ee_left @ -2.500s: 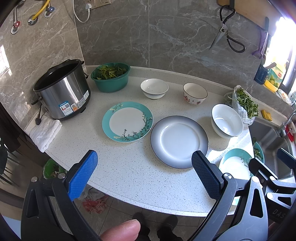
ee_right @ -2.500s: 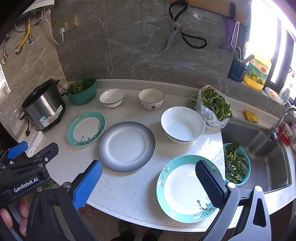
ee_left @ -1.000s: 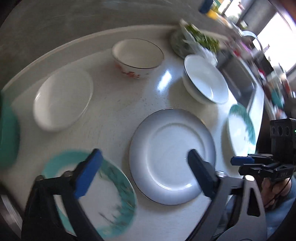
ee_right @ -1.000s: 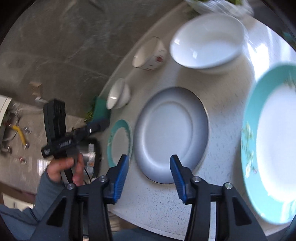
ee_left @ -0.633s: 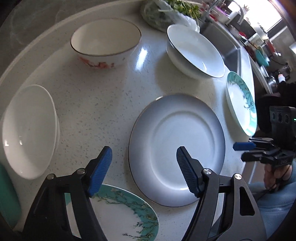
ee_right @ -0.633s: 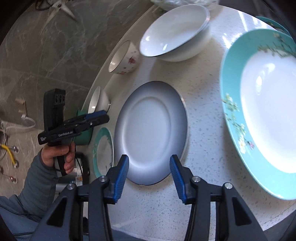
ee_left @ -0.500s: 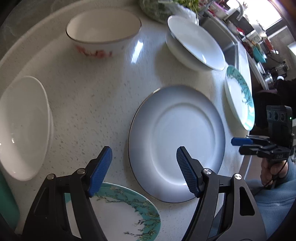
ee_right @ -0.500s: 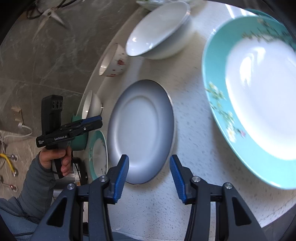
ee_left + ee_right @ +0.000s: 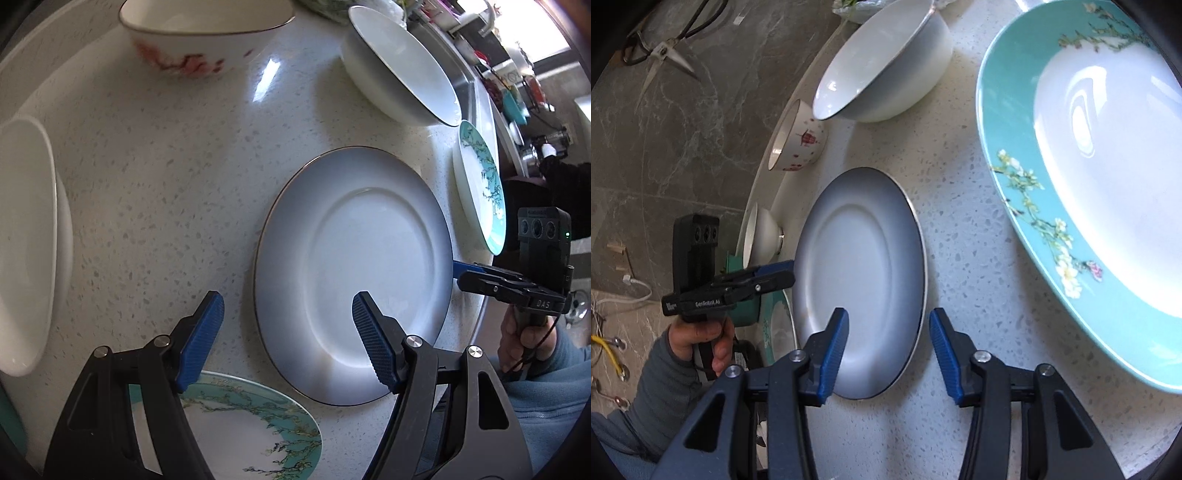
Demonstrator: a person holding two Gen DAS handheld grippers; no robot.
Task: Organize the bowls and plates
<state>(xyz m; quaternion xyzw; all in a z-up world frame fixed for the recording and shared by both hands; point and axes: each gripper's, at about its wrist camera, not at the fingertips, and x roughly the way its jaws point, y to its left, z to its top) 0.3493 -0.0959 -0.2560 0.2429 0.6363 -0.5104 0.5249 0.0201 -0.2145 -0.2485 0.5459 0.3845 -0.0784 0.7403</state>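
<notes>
A grey-rimmed white plate lies flat on the speckled counter between both grippers. My left gripper is open, its jaws straddling the plate's near-left rim. My right gripper is open, its jaws either side of the plate's opposite rim; it also shows in the left wrist view. A teal floral plate lies to the right, another under my left gripper. A large white bowl, a red-patterned bowl and a small white bowl stand around.
The counter's rounded front edge runs close behind the grey plate's right side. A bag of greens and the sink lie beyond the large bowl. Scissors hang on the marble wall.
Both grippers have dropped from a high overview down to the grey plate and narrowed their opening. In the last half second each has closed in on its side of the rim.
</notes>
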